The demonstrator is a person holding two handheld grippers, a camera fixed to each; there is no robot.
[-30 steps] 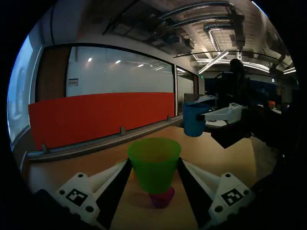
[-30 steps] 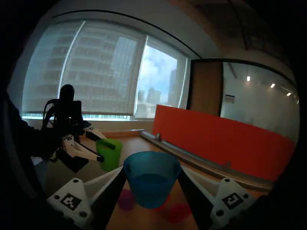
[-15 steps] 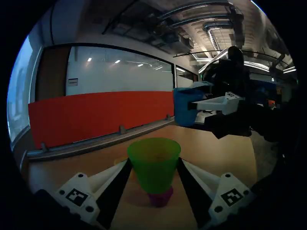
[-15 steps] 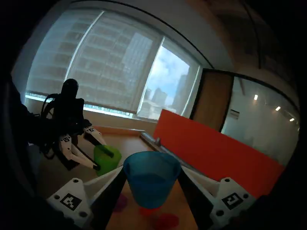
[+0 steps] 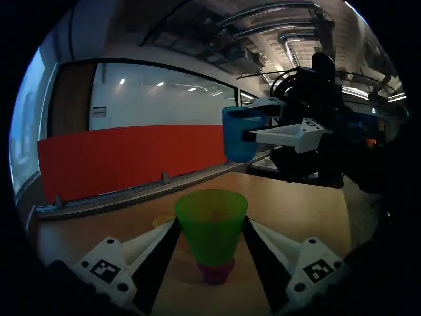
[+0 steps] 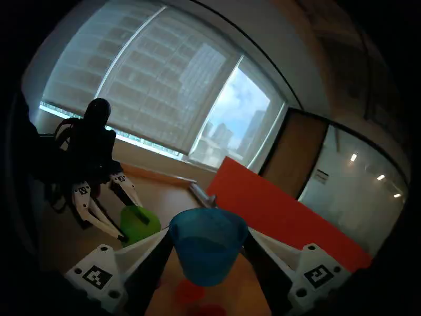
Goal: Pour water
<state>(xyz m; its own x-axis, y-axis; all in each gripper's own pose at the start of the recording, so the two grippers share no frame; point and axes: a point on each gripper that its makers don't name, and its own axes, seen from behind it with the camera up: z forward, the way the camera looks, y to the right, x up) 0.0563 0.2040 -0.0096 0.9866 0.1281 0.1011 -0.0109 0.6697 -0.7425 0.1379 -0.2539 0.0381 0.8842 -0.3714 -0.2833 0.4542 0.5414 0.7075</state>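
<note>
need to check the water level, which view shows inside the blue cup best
The right gripper view: the blue cup sits close, its open rim facing the camera. The left gripper view shows the cup farther off, side-on, wall hiding the inside.

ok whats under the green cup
A small purple thing on the wooden table shows just below the green cup, held in the left claw. The cup covers its top, so I can't tell whether they touch.

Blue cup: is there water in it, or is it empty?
Partly filled: the right gripper view shows a liquid line inside the blue cup, well below its rim.
</note>
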